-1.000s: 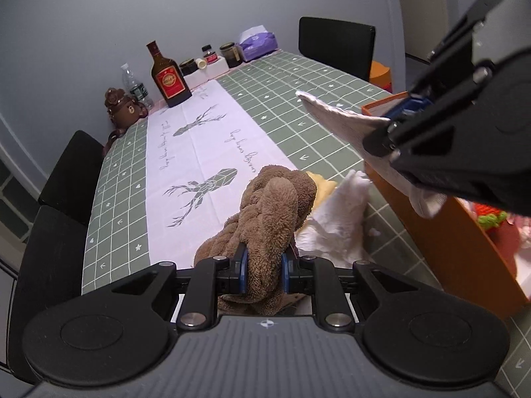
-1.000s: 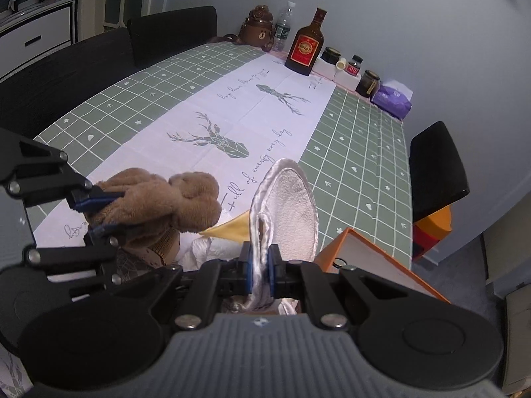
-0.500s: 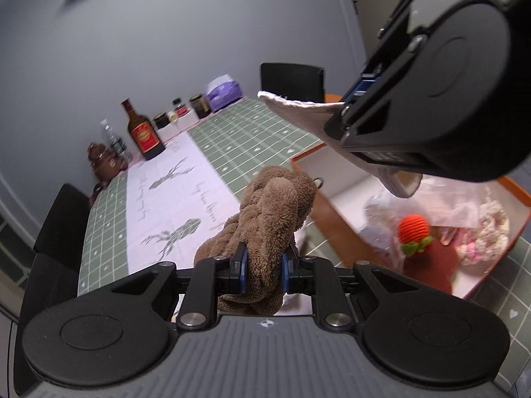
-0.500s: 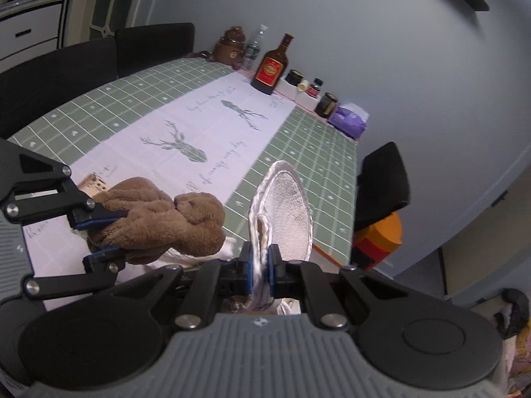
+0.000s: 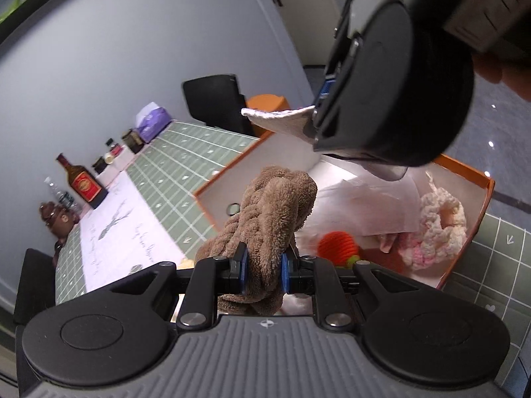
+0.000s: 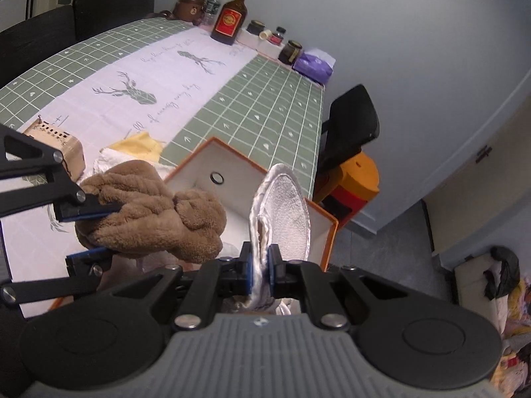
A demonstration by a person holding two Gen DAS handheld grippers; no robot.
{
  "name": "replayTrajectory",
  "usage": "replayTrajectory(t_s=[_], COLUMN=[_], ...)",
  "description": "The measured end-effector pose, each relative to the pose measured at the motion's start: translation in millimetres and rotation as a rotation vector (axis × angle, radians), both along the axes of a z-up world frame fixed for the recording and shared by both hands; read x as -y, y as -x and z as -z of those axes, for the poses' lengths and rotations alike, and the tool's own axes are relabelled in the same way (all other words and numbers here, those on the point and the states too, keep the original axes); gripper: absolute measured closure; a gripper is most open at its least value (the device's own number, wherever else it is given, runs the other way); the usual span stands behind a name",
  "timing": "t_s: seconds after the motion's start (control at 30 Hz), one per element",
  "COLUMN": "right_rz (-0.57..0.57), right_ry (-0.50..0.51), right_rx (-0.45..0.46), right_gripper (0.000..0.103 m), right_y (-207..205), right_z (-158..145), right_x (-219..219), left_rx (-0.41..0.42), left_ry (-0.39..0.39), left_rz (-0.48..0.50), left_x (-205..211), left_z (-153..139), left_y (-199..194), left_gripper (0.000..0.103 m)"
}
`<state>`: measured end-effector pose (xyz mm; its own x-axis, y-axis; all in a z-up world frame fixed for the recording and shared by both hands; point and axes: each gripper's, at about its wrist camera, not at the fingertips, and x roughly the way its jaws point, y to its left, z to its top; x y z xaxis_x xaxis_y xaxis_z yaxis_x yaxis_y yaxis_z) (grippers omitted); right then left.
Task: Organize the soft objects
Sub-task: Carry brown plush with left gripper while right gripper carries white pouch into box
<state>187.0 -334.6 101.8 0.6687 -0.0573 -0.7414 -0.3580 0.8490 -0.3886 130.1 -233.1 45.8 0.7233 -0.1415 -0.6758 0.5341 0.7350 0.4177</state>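
My left gripper [image 5: 261, 270] is shut on a brown plush toy [image 5: 272, 205] and holds it in the air over the near corner of an orange box [image 5: 483, 199]. The plush also shows in the right wrist view [image 6: 156, 212]. My right gripper [image 6: 260, 270] is shut on a white padded insole-like piece [image 6: 285, 212], held above the box [image 6: 327, 232]; it shows in the left wrist view [image 5: 282, 119]. Inside the box lie a red knitted strawberry [image 5: 337, 243], a pink-white knitted item [image 5: 438, 225] and white paper.
A green checked tablecloth with a white runner [image 6: 166, 76] covers the table. A liquor bottle [image 6: 230, 16], jars and a purple tissue pack [image 6: 313, 63] stand at the far end. A yellow cloth [image 6: 139, 146] and a small wooden box [image 6: 54, 139] lie left of the orange box. Black chairs surround.
Both grippers have risen and moved right with their loads, from over the table to over the orange box. Both stay shut.
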Motion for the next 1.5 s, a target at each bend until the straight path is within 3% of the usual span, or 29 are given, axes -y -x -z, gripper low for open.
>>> replayTrajectory(t_s=[0.33,0.57,1.03,1.33,1.5], right_rz=[0.02,0.048,0.079,0.066,0.058], right_ry=[-0.087,-0.113,-0.256,-0.321,-0.327], right_rx=[-0.122,-0.17,-0.257,-0.327,-0.343], right_gripper=[0.096,0.096,0.095,0.091,0.084], right_y=[-28.0,-48.1,-78.6,-97.3,-100.2], right_z=[48.2,67.9,90.1,107.3,113.5], right_x=[25.5,39.7,59.7,60.0,56.6], left_rx=[-0.002,-0.007,-0.129,-0.228,-0.263], left_ry=[-0.114,-0.137,-0.021,0.001,0.0], left_rz=[0.043,0.079,0.095,0.11,0.118], left_x=[25.1,31.9,9.9,6.7,9.6], left_z=[29.2,45.4,53.2,67.2,70.3], left_y=[-26.2,-41.6,-91.6,-114.6,-118.2], left_gripper=[0.082,0.083,0.083,0.083,0.083])
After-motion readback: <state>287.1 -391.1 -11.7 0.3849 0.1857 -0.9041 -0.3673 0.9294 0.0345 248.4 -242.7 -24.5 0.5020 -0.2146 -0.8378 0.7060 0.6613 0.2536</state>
